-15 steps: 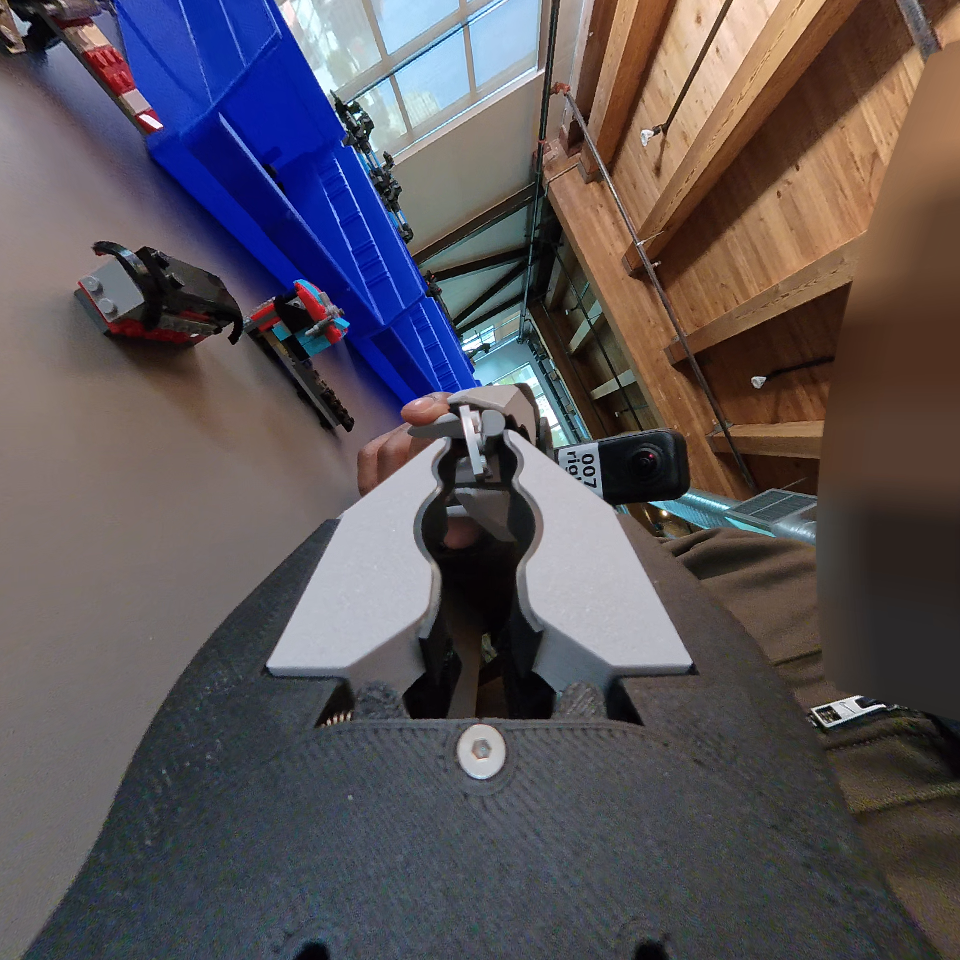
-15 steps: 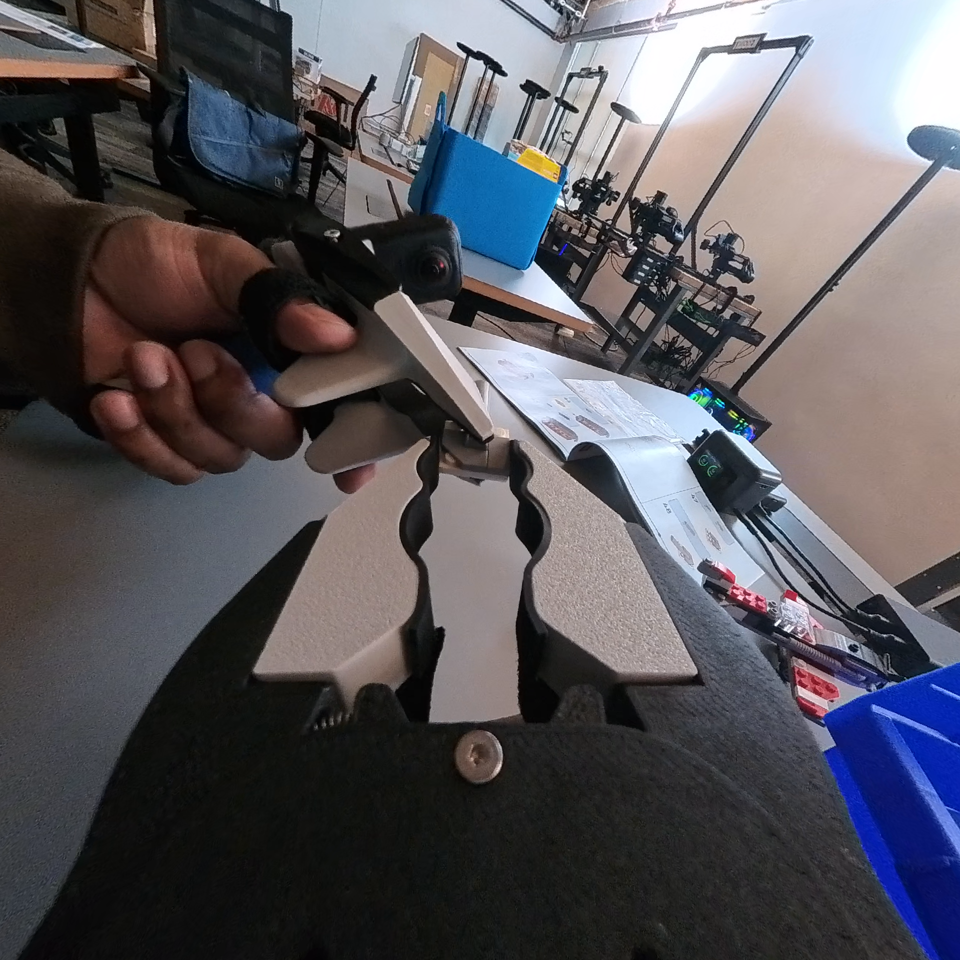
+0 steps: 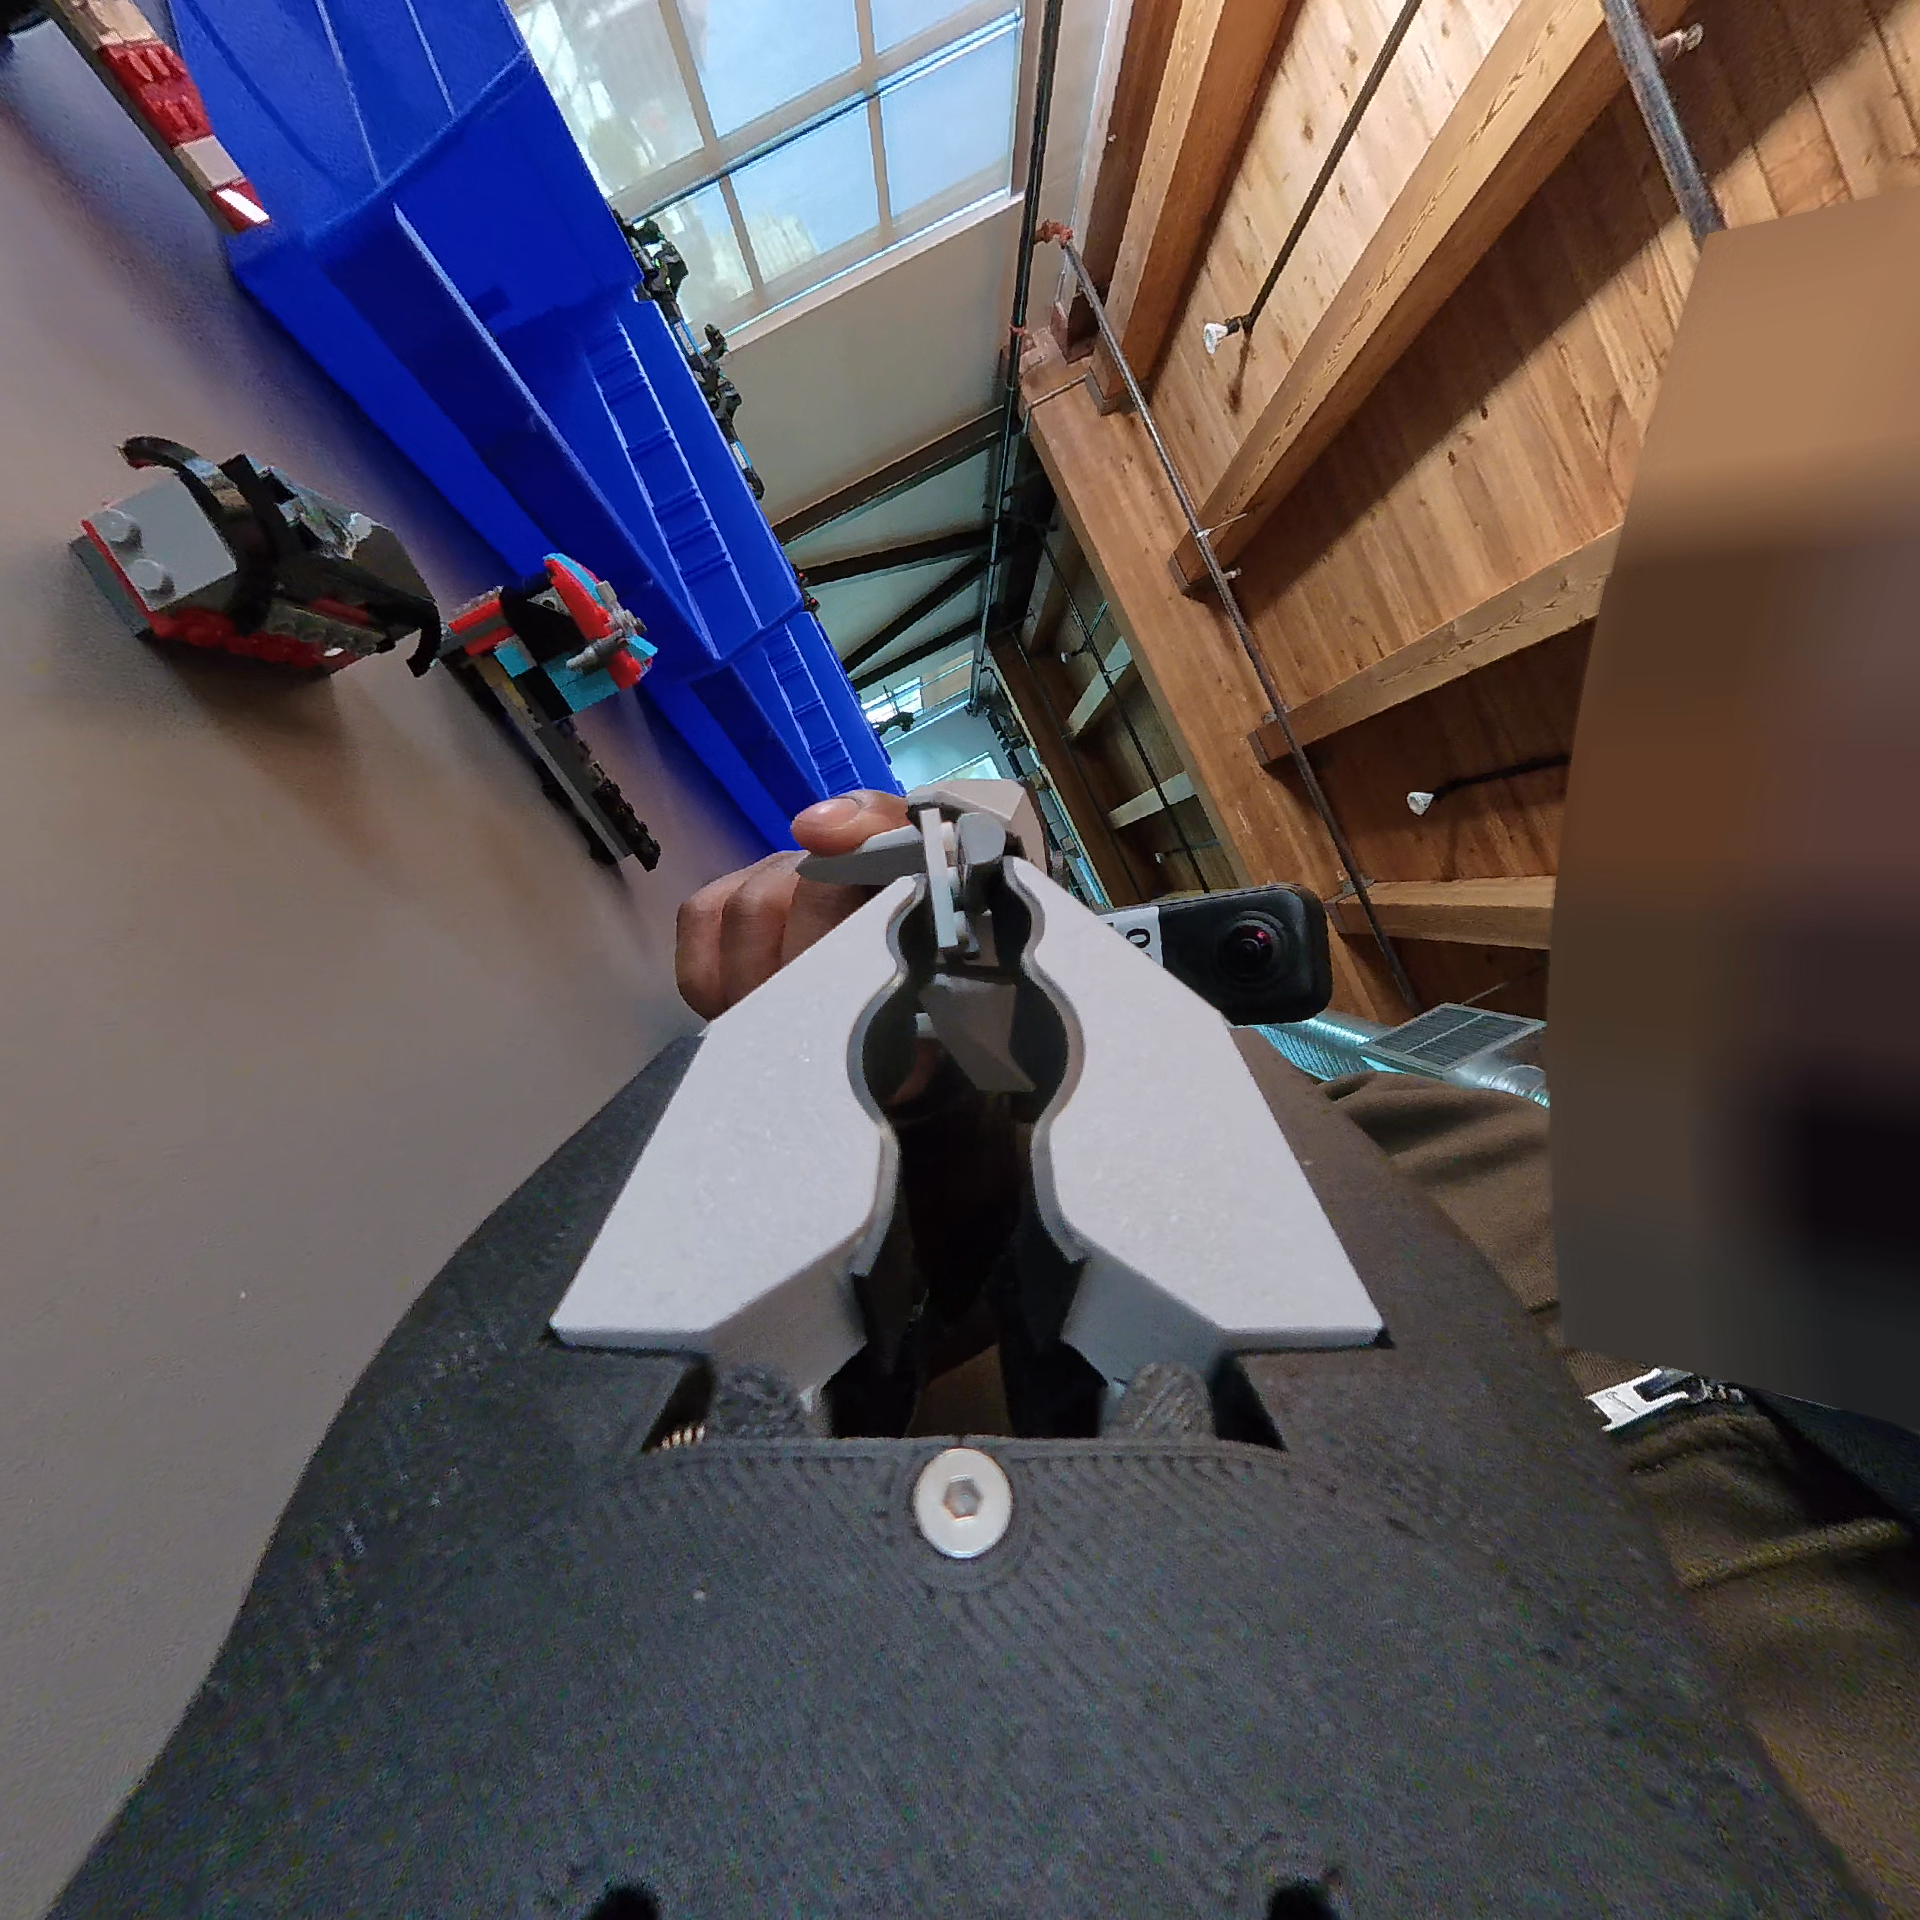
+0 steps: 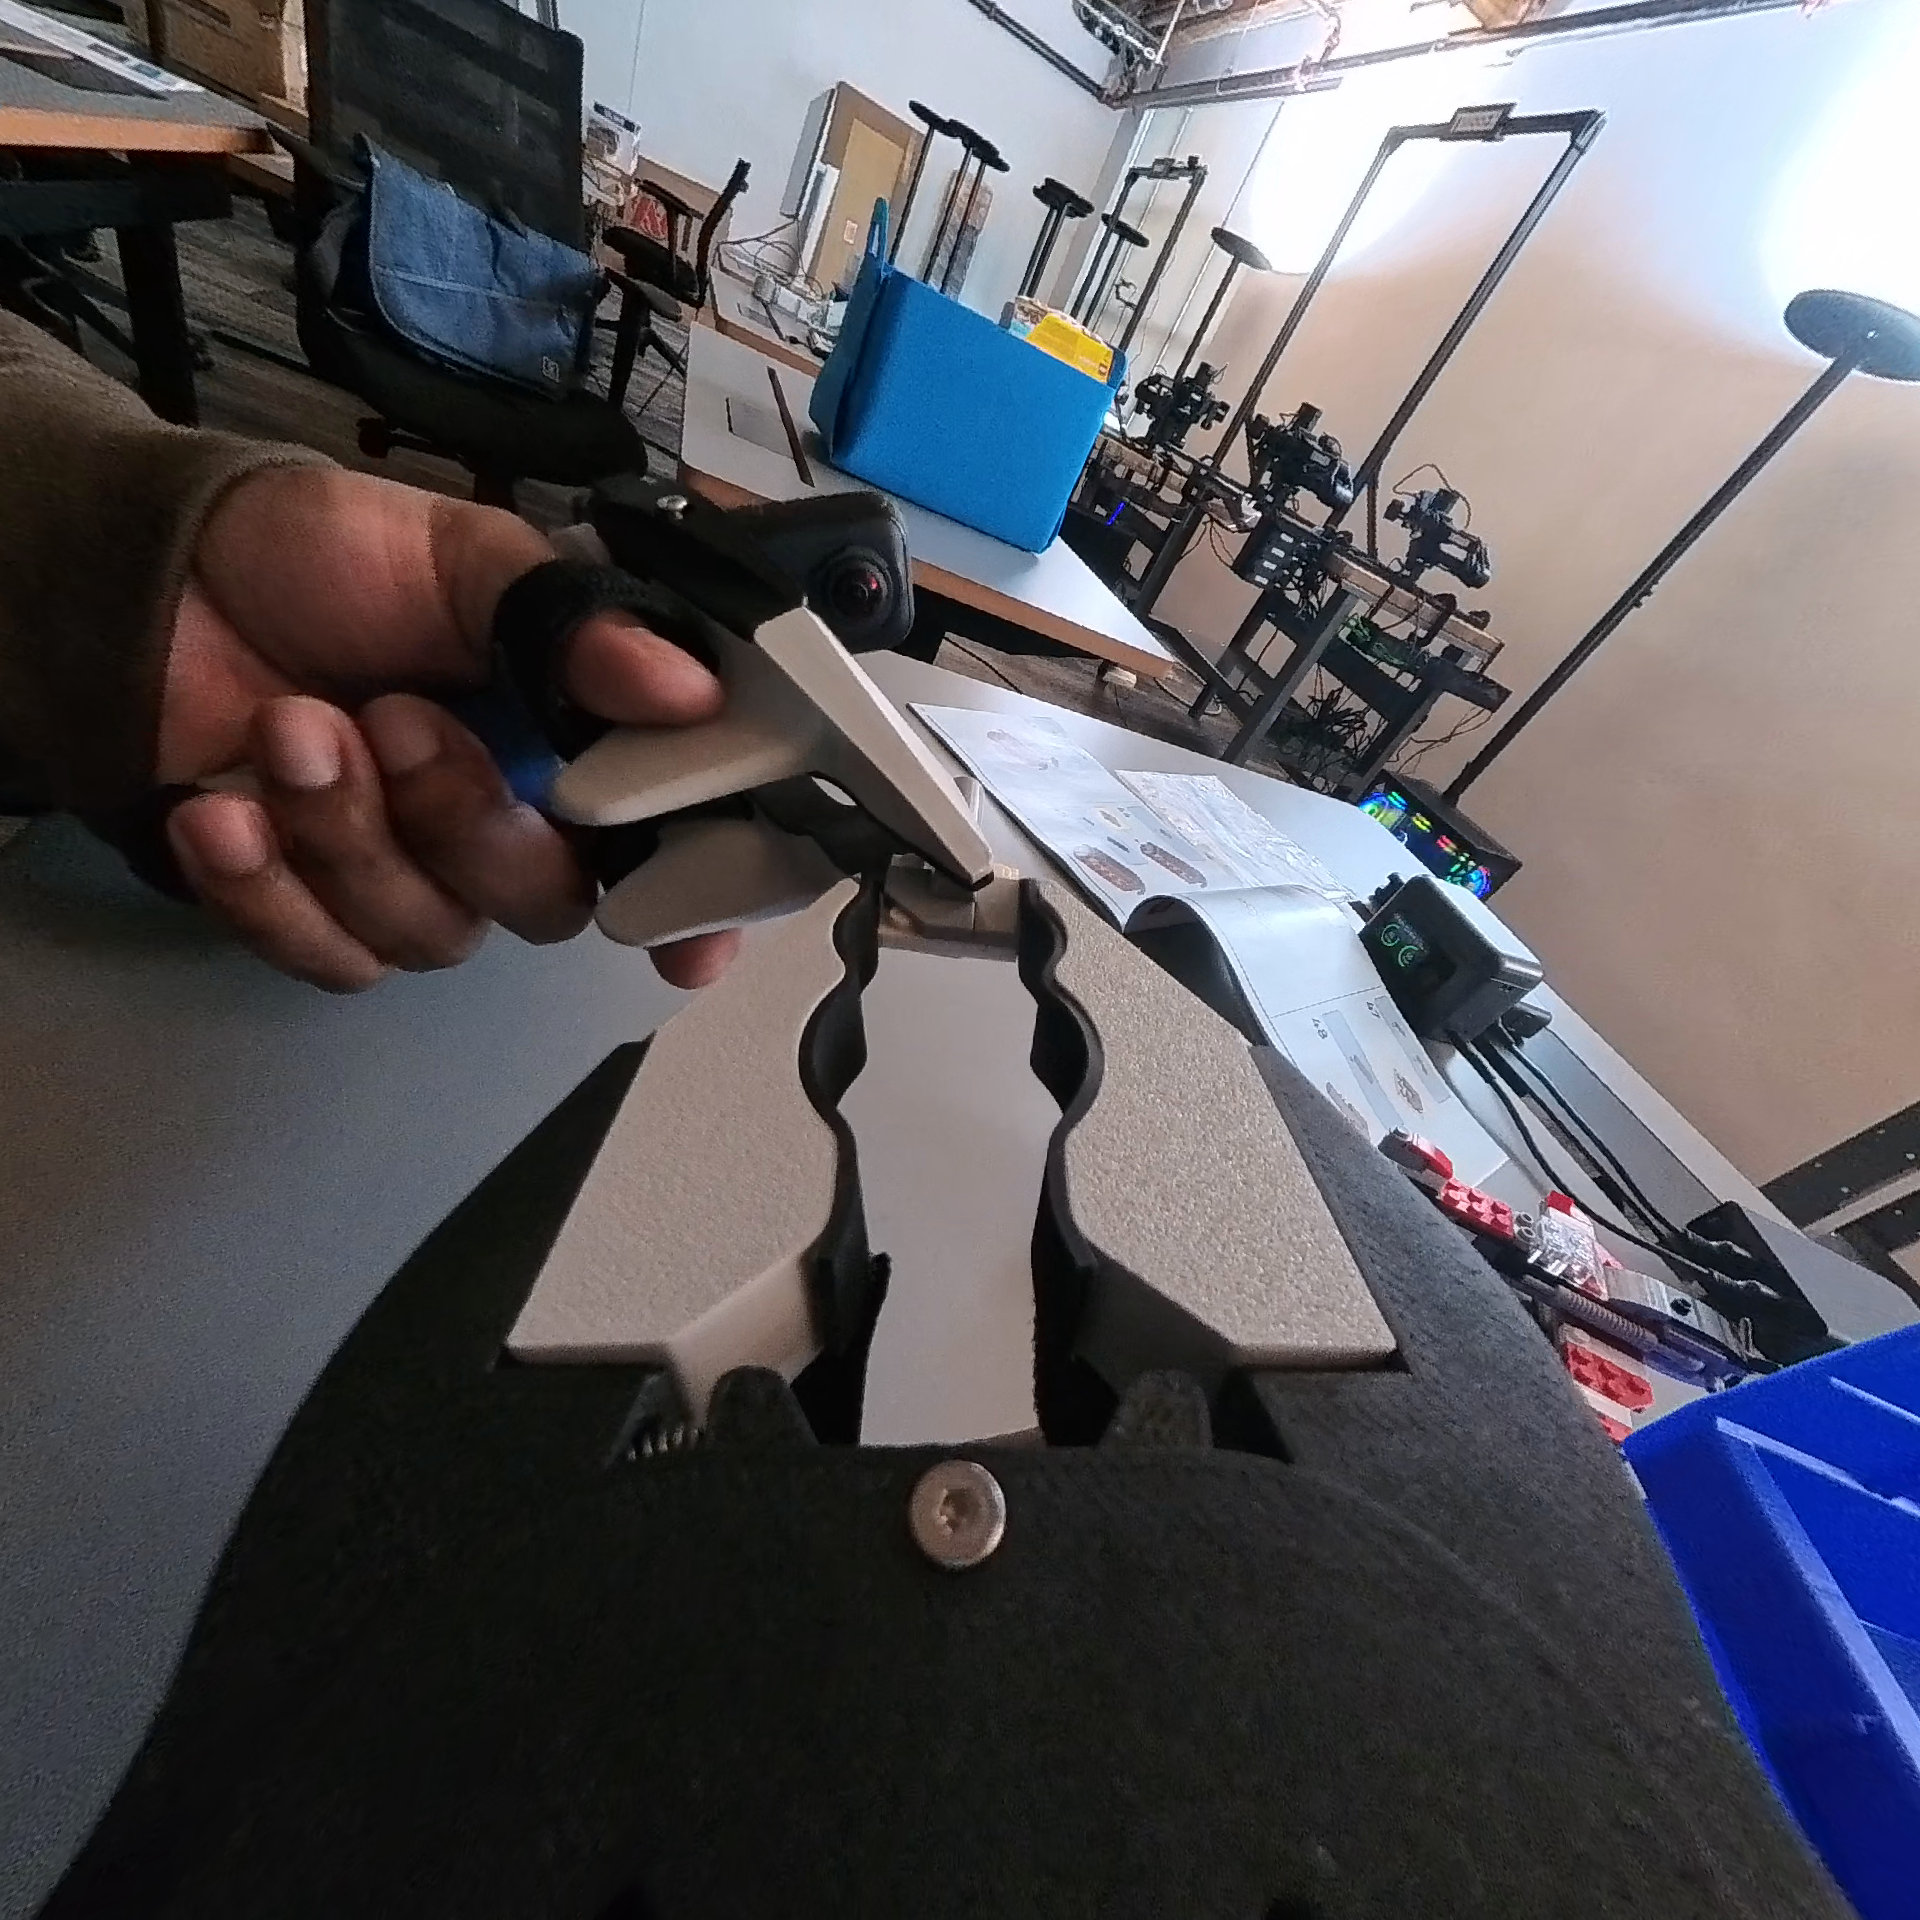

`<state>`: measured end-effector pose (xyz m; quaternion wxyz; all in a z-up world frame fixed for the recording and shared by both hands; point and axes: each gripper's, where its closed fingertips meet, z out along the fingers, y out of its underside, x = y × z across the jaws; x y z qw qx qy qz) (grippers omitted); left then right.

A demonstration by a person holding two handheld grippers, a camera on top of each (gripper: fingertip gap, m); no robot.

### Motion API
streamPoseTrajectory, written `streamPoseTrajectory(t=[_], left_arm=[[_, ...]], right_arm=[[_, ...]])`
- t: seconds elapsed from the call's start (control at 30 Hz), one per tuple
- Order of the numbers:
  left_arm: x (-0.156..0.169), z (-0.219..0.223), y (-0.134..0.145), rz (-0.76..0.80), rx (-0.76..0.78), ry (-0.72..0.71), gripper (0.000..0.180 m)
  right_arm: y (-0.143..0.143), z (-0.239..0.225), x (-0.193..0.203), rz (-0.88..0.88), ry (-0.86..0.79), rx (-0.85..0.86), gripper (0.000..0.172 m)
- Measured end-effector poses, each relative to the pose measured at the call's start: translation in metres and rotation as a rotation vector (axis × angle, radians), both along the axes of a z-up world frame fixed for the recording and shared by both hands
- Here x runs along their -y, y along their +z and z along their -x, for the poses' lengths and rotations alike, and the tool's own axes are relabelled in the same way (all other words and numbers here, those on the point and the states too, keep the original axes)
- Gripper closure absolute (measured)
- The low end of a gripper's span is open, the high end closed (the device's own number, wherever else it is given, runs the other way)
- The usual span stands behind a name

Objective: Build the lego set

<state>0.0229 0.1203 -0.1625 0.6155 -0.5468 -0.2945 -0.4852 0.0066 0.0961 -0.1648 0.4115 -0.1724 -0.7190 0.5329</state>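
Overhead, wooden beams [image 3: 1455,343] fill the left wrist view from twelve to three o'clock, and blue bins [image 3: 540,343] run along the grey table [image 3: 208,1039] at eleven. Between both tools, a small grey brick assembly [image 4: 951,909] is held crosswise, its long axis spanning the right gripper [image 4: 940,920], whose pads are pressed on its ends. From ten o'clock, the left gripper [image 4: 935,868] is pinched on a thin pale plate [image 3: 940,883] standing on that assembly. Partly built models [image 3: 260,561] lie well apart.
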Motion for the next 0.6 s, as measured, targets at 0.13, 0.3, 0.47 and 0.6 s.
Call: streamPoseTrajectory(t=[0.13, 0.3, 0.47, 0.6], left_arm=[[0.0003, -0.0008, 0.0011, -0.027, 0.024, -0.008, 0.169], [0.0008, -0.0011, 0.0024, -0.049, 0.039, -0.015, 0.17], [0.001, -0.0018, 0.0055, -0.078, 0.052, -0.023, 0.169], [0.0013, -0.0025, 0.0091, -0.097, 0.065, -0.039, 0.169]], right_arm=[[0.0012, -0.0007, 0.0004, 0.004, 0.005, -0.004, 0.144], [0.0023, -0.0012, 0.0008, 0.008, 0.008, -0.009, 0.144], [0.0051, -0.0018, 0.0004, 0.021, 0.009, -0.015, 0.144], [0.0071, -0.0024, -0.0001, 0.013, 0.003, -0.036, 0.144]])
